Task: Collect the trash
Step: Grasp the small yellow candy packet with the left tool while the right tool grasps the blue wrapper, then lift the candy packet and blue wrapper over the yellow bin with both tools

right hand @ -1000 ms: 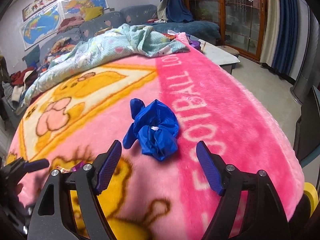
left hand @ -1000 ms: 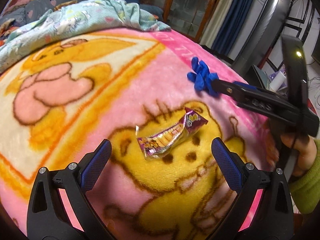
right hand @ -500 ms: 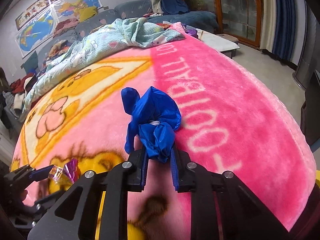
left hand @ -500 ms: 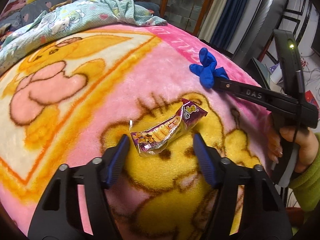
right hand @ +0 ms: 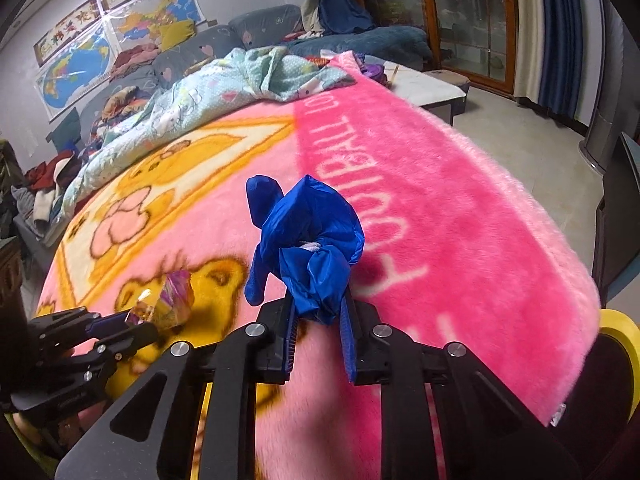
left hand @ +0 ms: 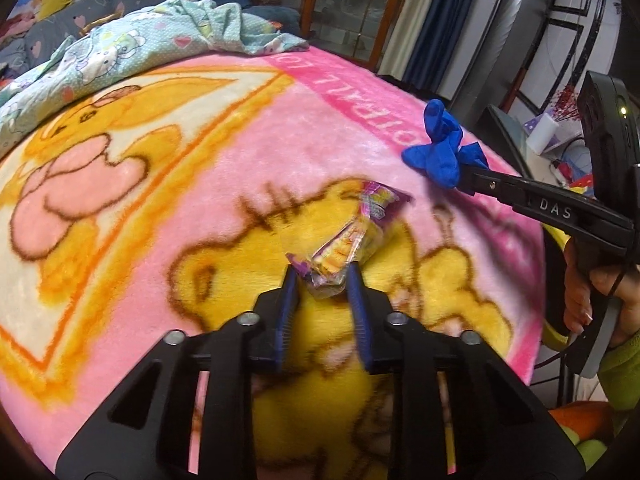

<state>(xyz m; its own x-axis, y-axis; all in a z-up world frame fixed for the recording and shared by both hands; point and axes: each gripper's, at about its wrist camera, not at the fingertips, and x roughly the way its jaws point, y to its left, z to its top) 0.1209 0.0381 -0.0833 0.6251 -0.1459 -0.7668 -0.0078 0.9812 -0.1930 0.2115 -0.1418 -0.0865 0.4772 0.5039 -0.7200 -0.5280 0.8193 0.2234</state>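
Note:
A crinkled purple-and-yellow snack wrapper [left hand: 352,236] lies on the pink cartoon blanket [left hand: 160,184]. Its near end sits between the blue pads of my left gripper [left hand: 322,276], whose jaws are closing and press on it. To the right, my right gripper [left hand: 466,176] is shut on a crumpled blue glove [left hand: 438,152]. In the right wrist view the blue glove [right hand: 312,240] stands up out of the right gripper [right hand: 318,304], just above the blanket. The left gripper [right hand: 132,320] and the wrapper [right hand: 172,300] show at lower left.
A pale green printed quilt [left hand: 140,52] is heaped at the blanket's far end. The blanket's edge drops off on the right, with a round yellow object [right hand: 616,328] below it. A low table [right hand: 424,84] and bare floor lie beyond. A hand [left hand: 592,304] holds the right gripper's handle.
The left jaws went from wide open to pinching the wrapper's near end. The right jaws shut on the blue glove, which now stands bunched up between the pads.

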